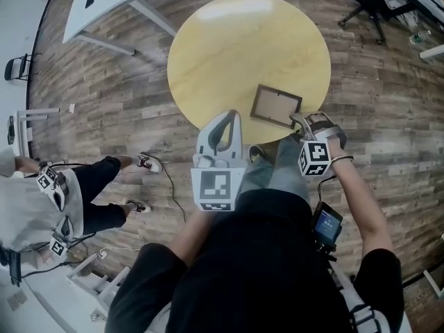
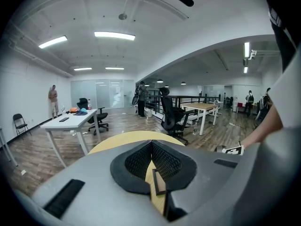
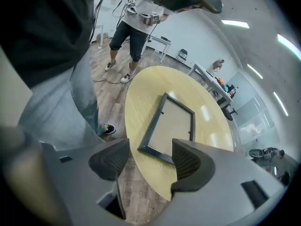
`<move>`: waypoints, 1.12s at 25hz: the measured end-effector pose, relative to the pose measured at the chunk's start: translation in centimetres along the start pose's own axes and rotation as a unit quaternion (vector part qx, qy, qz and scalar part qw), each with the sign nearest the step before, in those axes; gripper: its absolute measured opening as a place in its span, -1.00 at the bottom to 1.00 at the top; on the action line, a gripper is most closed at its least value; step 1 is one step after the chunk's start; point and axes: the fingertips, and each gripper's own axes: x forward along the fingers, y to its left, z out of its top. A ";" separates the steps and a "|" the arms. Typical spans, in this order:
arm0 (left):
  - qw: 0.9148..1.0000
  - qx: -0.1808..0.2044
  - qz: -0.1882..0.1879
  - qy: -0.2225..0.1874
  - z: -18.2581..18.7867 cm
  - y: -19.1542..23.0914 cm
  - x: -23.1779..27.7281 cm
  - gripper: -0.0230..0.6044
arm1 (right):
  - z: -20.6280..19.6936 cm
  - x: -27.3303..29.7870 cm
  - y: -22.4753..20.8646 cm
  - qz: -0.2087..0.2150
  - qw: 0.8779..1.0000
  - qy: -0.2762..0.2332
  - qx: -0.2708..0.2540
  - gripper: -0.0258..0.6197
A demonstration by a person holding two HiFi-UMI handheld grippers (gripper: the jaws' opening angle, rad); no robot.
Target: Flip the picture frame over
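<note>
Dark-shirted, the person [image 1: 257, 269] fills the bottom of the head view. Just above, at centre, the left gripper [image 1: 231, 116] reaches over the near rim of the round table [image 1: 236, 40]. The right gripper [image 1: 305, 121] sits right of centre. Between them and slightly beyond, the picture frame [image 1: 276, 106] lies flat near the table's lower-right rim. Its long axis runs left to right, and its right end is just beside the right gripper, the nearer of the two.

Left gripper view: the jaws are closed tip to tip on nothing. A sliver of the frame [image 2: 158, 182] shows below centre, ahead and slightly right.

Right gripper view: the jaws are spread wide and empty, tilted downward. The frame [image 3: 170, 126] lies at centre just beyond them, its long axis running away and its near short edge facing the gap.
</note>
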 end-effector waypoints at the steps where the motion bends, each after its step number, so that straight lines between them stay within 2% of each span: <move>1: 1.000 0.001 0.001 0.002 0.0 -0.1 0.1 -0.85 | -0.1 0.2 0.1 0.001 1.000 -0.002 -0.013 -0.09; 8: 1.000 0.000 0.003 0.011 -0.7 0.7 -0.2 -0.85 | -0.1 1.0 2.0 0.048 0.996 0.008 -0.068 -0.09; 11: 1.000 0.003 0.003 0.012 -1.1 1.1 -0.1 -0.85 | 0.1 2.4 1.7 0.021 0.996 0.016 -0.088 -0.09; 16: 1.000 0.011 -0.011 0.011 -1.0 0.5 0.1 -0.85 | 0.4 2.5 1.0 -0.044 0.997 0.014 -0.057 -0.10; 20: 1.000 0.011 -0.019 0.004 -1.0 0.0 -0.2 -0.85 | 0.9 2.0 1.6 -0.102 0.987 0.048 -0.115 -0.29; 23: 1.000 0.011 -0.024 0.002 -1.0 0.0 -0.4 -0.85 | 1.4 1.7 3.1 -0.106 0.986 0.047 -0.121 -0.43; 28: 1.000 0.008 -0.020 -0.012 -0.2 0.5 -1.3 -0.85 | 2.5 -0.8 3.5 -0.093 0.988 0.028 -0.118 -0.52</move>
